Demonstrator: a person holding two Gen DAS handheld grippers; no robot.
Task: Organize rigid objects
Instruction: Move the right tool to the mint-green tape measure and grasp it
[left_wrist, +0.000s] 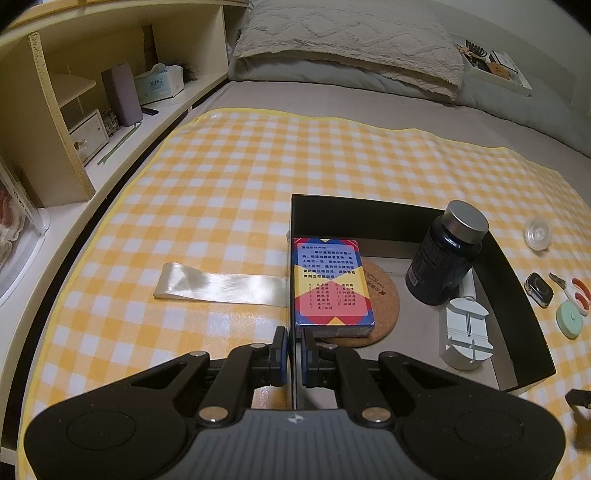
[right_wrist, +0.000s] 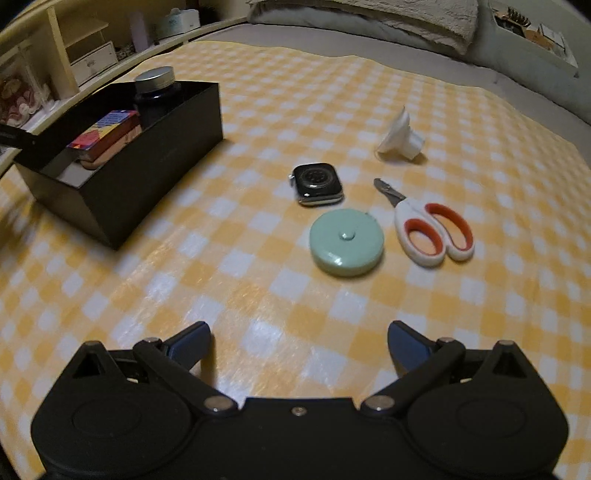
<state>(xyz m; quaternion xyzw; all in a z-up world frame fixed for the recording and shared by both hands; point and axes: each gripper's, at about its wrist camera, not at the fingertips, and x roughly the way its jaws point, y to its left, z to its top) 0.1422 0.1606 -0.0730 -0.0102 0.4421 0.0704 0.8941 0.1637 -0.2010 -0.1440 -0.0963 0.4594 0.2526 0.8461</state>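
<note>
A black box (left_wrist: 509, 258) (right_wrist: 155, 158) stands on the checked cloth. It holds a colourful card box (left_wrist: 330, 282) on a cork coaster (left_wrist: 382, 295), a dark bottle (left_wrist: 443, 258) and a white tool (left_wrist: 467, 332). My left gripper (left_wrist: 294, 345) is shut on the box's near-left wall. My right gripper (right_wrist: 299, 343) is open and empty above the cloth. Ahead of it lie a green tape measure (right_wrist: 345, 242), a smartwatch body (right_wrist: 317, 183), scissors (right_wrist: 428, 227) and a white plastic piece (right_wrist: 400, 136).
A shiny ribbon strip (left_wrist: 221, 286) lies on the cloth left of the box. A shelf unit (left_wrist: 92, 96) with a tissue box runs along the left. Pillows (left_wrist: 347, 44) lie at the far end of the bed.
</note>
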